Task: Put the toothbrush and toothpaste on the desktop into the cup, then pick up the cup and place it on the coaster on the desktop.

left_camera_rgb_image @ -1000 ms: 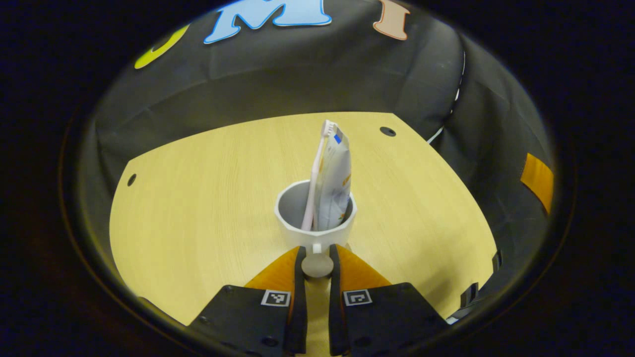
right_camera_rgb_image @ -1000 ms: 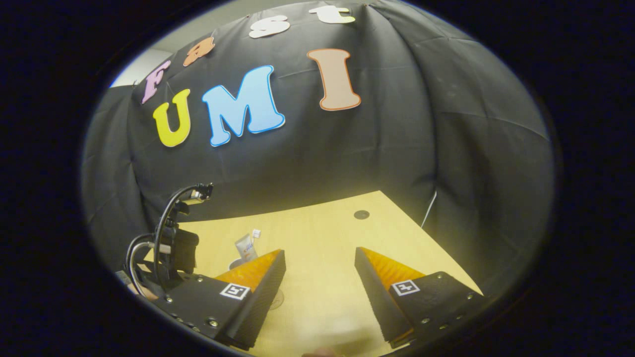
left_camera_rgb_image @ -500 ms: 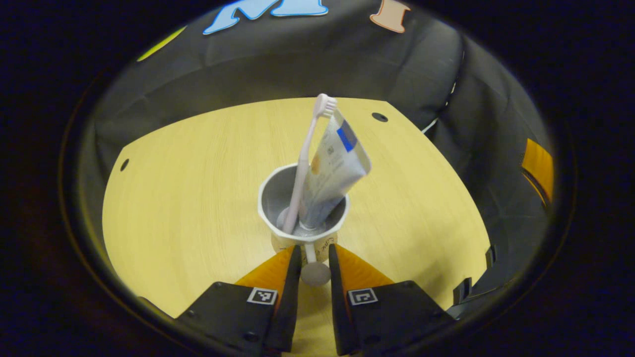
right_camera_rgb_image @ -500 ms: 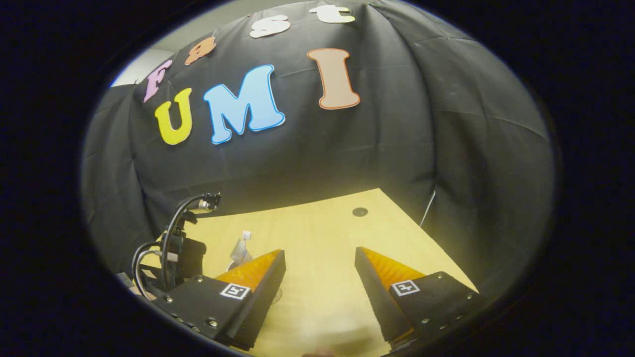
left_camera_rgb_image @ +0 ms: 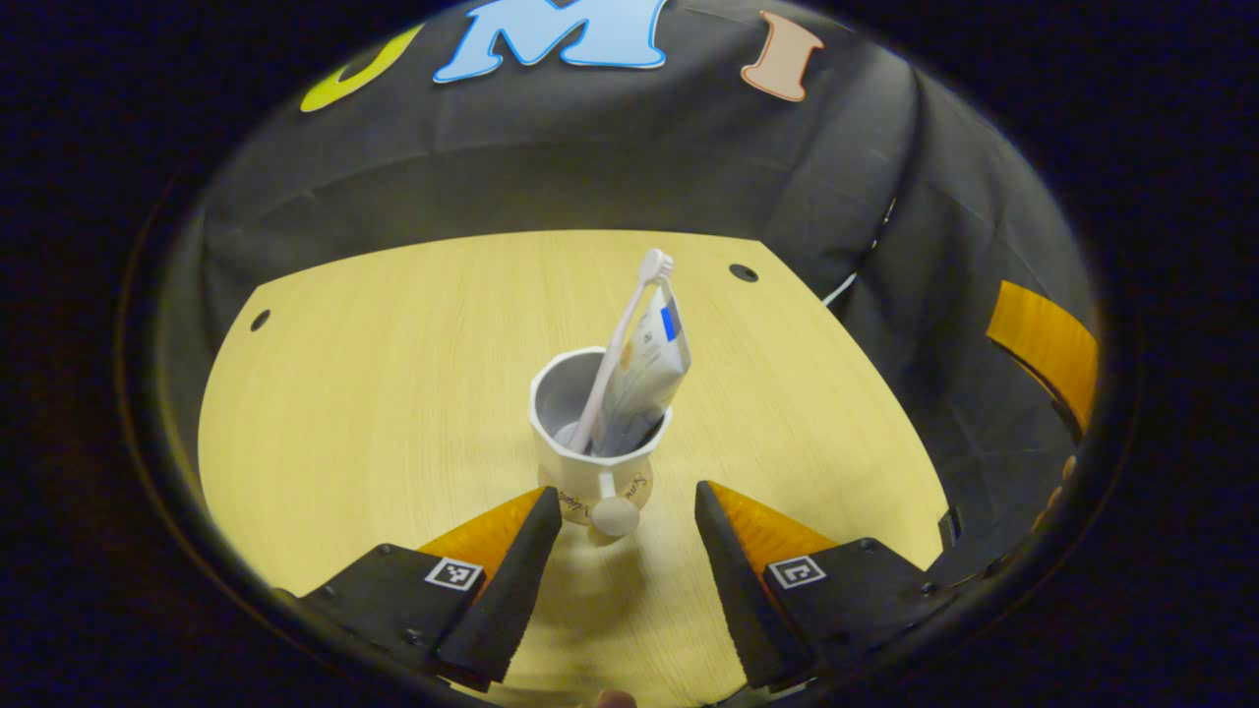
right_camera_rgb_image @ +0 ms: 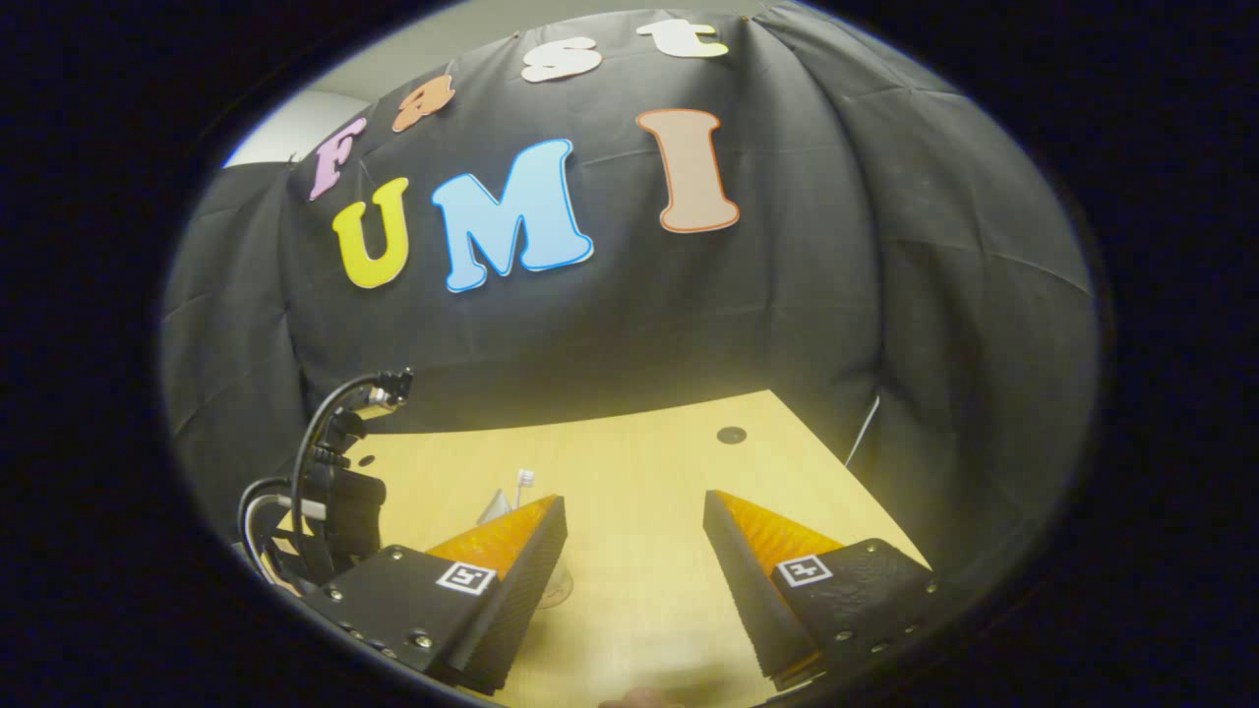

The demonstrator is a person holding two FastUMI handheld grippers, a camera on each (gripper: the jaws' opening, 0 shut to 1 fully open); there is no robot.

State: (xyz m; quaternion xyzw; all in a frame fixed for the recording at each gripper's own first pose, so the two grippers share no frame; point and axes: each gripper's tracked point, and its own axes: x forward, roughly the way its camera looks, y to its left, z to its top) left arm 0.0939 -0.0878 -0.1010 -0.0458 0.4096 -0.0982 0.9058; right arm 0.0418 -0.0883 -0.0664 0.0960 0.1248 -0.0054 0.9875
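Observation:
A white cup [left_camera_rgb_image: 590, 457] stands upright on the wooden desktop [left_camera_rgb_image: 393, 393], its knobbed handle [left_camera_rgb_image: 615, 514] pointing at me. A pale pink toothbrush [left_camera_rgb_image: 620, 354] and a white toothpaste tube [left_camera_rgb_image: 649, 369] lean inside it. My left gripper [left_camera_rgb_image: 625, 497] is open just short of the cup, a finger on each side of the handle and apart from it. My right gripper [right_camera_rgb_image: 632, 500] hangs open over the desktop, holding nothing. Past its left finger peek the toothbrush head [right_camera_rgb_image: 524, 479] and the tube's top [right_camera_rgb_image: 495, 506]. The left gripper's body [right_camera_rgb_image: 329, 501] with its cables shows farther left.
Black cloth walls close the desktop at the back and right. Two small dark holes [left_camera_rgb_image: 743, 272] [left_camera_rgb_image: 260, 320] sit near the far corners. Part of the right gripper [left_camera_rgb_image: 1048, 344] shows at the right edge. A pale round rim [right_camera_rgb_image: 556, 590] lies by the right gripper's left finger.
My left gripper was shut on the cup's handle and held the cup tilted; now it has let go, opened wide and drawn back. The cup stands upright. The right gripper barely moved.

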